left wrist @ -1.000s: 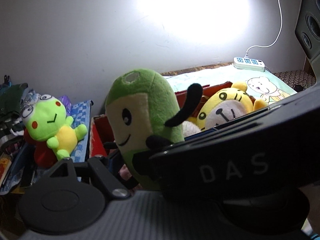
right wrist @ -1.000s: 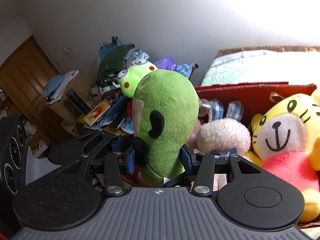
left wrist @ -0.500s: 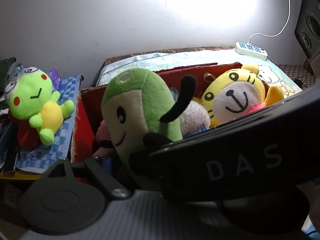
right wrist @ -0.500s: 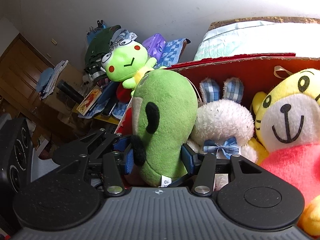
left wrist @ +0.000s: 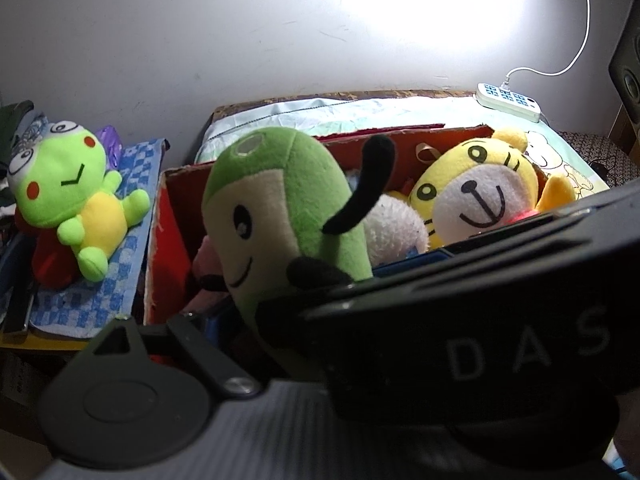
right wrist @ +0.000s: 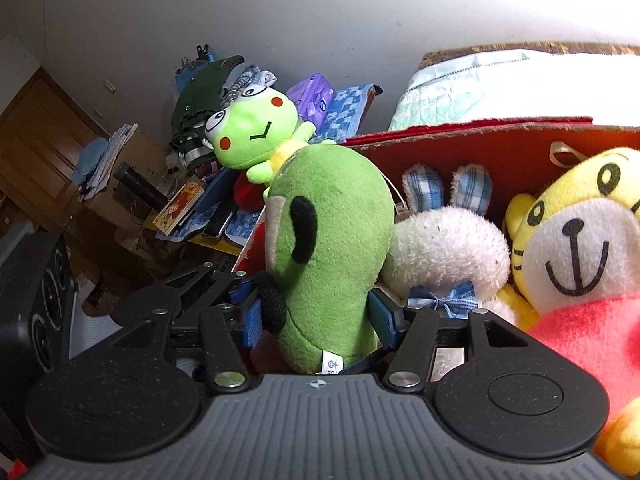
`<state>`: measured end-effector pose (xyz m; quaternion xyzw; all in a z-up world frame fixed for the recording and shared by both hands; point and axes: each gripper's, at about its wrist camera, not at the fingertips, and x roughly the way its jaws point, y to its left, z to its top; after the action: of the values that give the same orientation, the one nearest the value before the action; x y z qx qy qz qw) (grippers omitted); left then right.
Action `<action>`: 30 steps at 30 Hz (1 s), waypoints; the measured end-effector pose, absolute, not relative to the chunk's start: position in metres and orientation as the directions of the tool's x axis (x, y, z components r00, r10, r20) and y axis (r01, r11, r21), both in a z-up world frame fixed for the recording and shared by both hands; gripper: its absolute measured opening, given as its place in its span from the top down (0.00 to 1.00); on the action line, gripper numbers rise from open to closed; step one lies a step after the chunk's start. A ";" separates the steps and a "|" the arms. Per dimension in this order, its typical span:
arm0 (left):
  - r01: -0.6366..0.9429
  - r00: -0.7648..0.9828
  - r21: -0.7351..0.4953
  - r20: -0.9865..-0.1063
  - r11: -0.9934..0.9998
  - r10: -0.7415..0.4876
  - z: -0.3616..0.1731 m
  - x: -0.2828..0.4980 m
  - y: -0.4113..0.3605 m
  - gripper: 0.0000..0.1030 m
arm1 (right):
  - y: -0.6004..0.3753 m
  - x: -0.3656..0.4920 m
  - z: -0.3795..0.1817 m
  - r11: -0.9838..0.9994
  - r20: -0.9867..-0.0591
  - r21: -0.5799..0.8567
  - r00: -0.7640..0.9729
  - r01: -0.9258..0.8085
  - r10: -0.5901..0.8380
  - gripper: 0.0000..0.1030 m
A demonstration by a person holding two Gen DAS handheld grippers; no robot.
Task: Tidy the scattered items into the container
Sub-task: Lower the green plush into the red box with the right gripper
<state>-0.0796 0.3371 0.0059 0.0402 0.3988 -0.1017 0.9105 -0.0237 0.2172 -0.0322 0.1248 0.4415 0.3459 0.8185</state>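
Opening hand-held gripper [right wrist: 318, 320] astride green plush [right wrist: 332, 240]

"DAS" in pale letters, on black claw body [left wrist: 500, 320]

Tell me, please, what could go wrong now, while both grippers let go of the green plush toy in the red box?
1. The green plush toy stands upright at the crowded left end of the red box. As the right gripper and the left gripper open, it may tip against the white bunny or over the wall.
2. The opening blue pads could snag the bunny's bow.
3. The frog plush remains outside.
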 end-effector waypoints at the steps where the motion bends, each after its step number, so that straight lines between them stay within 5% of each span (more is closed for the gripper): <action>1: 0.213 0.664 -0.005 -0.733 0.977 -0.149 0.007 -0.080 0.337 0.10 | 0.218 -0.025 -0.031 0.733 -0.636 0.497 0.379 -0.465 0.672 0.44; 30: 0.140 0.688 0.050 -0.723 0.989 -0.061 0.022 -0.103 0.334 0.04 | 0.201 -0.044 -0.020 0.751 -0.607 0.505 0.445 -0.425 0.659 0.45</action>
<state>-0.1029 0.3340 0.0219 0.0506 0.3912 -0.0548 0.9173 -0.0435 0.2014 -0.0202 0.1406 0.4162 0.3233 0.8381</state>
